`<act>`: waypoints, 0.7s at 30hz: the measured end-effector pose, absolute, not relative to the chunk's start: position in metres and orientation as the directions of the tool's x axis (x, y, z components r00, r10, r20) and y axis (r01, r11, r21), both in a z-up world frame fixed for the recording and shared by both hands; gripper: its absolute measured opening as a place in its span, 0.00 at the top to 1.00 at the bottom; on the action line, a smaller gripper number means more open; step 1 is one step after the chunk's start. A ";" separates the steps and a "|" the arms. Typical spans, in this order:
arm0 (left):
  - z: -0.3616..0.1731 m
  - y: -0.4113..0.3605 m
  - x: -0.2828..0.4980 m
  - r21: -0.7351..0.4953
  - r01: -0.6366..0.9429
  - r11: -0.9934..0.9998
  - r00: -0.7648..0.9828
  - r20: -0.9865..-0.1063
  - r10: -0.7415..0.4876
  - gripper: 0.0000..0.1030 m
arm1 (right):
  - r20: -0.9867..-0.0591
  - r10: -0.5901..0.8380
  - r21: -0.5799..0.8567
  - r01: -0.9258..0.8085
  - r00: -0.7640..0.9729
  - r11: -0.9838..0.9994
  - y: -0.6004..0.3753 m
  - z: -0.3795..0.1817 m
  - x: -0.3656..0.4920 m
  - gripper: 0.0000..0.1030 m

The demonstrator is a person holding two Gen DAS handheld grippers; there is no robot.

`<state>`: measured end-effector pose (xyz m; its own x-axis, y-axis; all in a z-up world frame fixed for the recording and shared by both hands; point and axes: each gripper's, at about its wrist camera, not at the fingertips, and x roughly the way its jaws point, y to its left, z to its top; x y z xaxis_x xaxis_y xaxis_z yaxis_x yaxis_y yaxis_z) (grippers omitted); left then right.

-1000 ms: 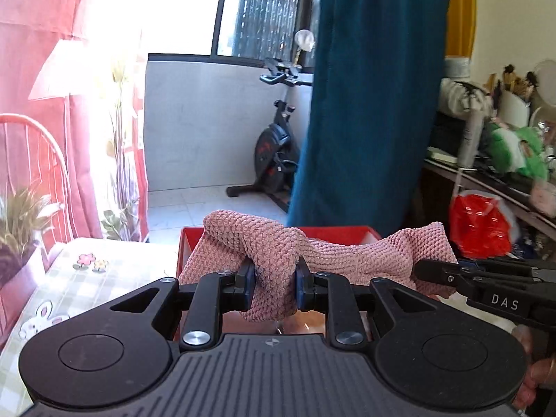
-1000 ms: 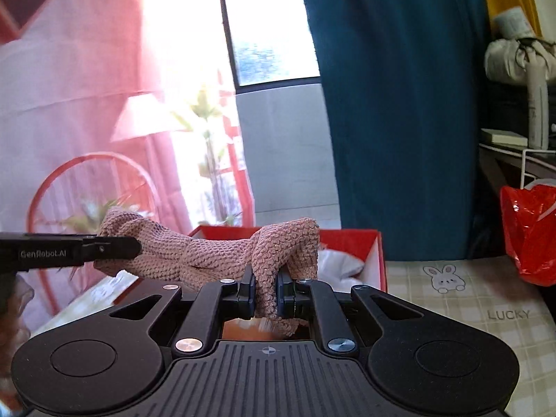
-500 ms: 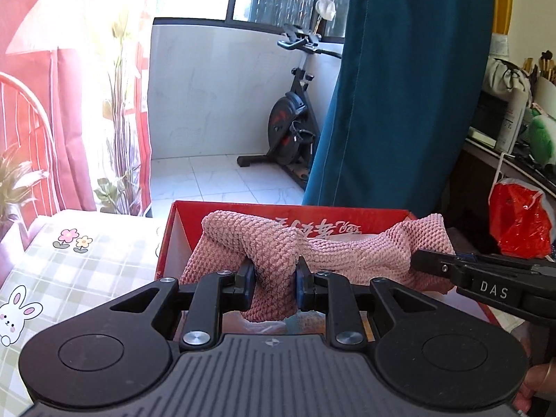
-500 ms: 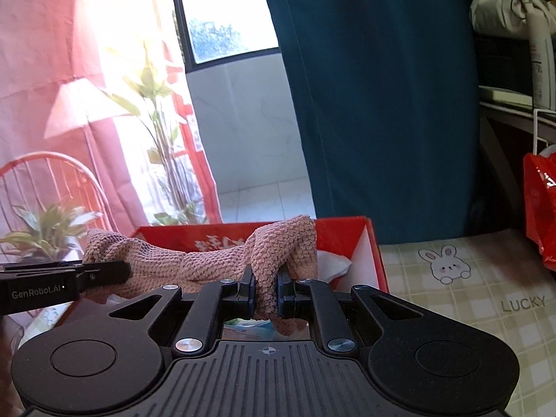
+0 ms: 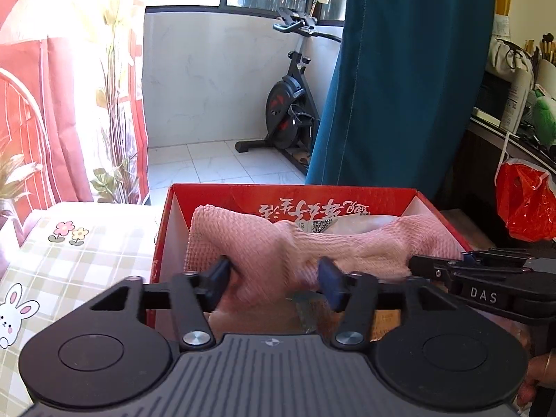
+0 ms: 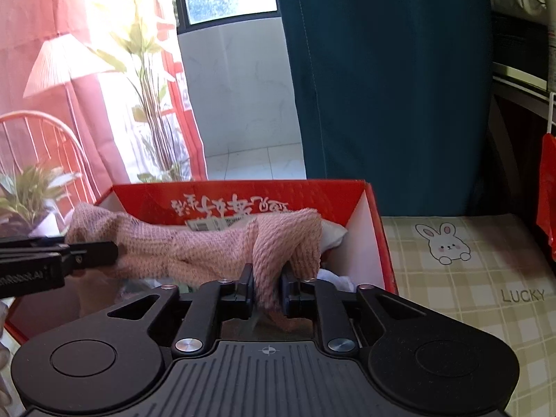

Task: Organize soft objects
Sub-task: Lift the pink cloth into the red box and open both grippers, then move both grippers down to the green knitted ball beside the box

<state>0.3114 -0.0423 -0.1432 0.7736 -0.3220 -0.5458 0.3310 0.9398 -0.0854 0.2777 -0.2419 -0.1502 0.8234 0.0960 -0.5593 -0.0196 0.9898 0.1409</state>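
A pink knitted cloth (image 5: 264, 243) hangs stretched over a red cardboard box (image 5: 166, 215) on the table. My left gripper (image 5: 274, 279) has its fingers spread apart, with the cloth's left end loose between them. My right gripper (image 6: 267, 286) is shut on the cloth's (image 6: 208, 243) right end, over the same box (image 6: 375, 222). Each gripper's tip shows at the edge of the other's view. White soft items (image 6: 333, 236) lie inside the box under the cloth.
The table has a checked cloth with bunny prints (image 6: 448, 243). A red plastic bag (image 5: 524, 201) hangs at the right by a cluttered shelf. A potted plant (image 6: 31, 194) and a red chair stand at the left. A teal curtain (image 5: 399, 76) hangs behind the box.
Both grippers have lowered the pink cloth toward the box. My left gripper has opened and its end of the cloth has slackened; the right stays shut.
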 end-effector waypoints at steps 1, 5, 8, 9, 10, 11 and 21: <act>-0.142 -0.042 0.310 -0.080 0.335 0.939 0.775 -0.544 -0.323 0.34 | -0.551 0.105 0.140 -0.032 0.828 0.990 -0.242 -0.150 0.274 0.77; -0.137 -0.041 0.298 -0.066 0.348 0.935 0.777 -0.537 -0.328 0.24 | -0.522 0.119 0.095 -0.082 0.845 0.992 -0.241 -0.148 0.257 0.71; -0.133 -0.041 0.286 -0.060 0.352 0.934 0.782 -0.530 -0.329 0.18 | -0.510 0.127 0.063 -0.110 0.851 0.992 -0.238 -0.144 0.243 0.66; -0.132 -0.041 0.281 -0.058 0.352 0.934 0.785 -0.526 -0.328 0.16 | -0.506 0.127 0.052 -0.117 0.853 0.992 -0.238 -0.142 0.238 0.64; -0.130 -0.041 0.276 -0.057 0.351 0.935 0.787 -0.523 -0.327 0.16 | -0.501 0.126 0.040 -0.122 0.856 0.992 -0.237 -0.141 0.233 0.62; -0.129 -0.041 0.271 -0.057 0.351 0.935 0.789 -0.520 -0.328 0.14 | -0.496 0.126 0.031 -0.128 0.859 0.991 -0.238 -0.139 0.228 0.58; -0.129 -0.049 0.215 -0.022 0.345 0.938 0.819 -0.482 -0.312 0.11 | -0.450 0.127 0.047 -0.118 0.884 0.992 -0.252 -0.134 0.174 0.53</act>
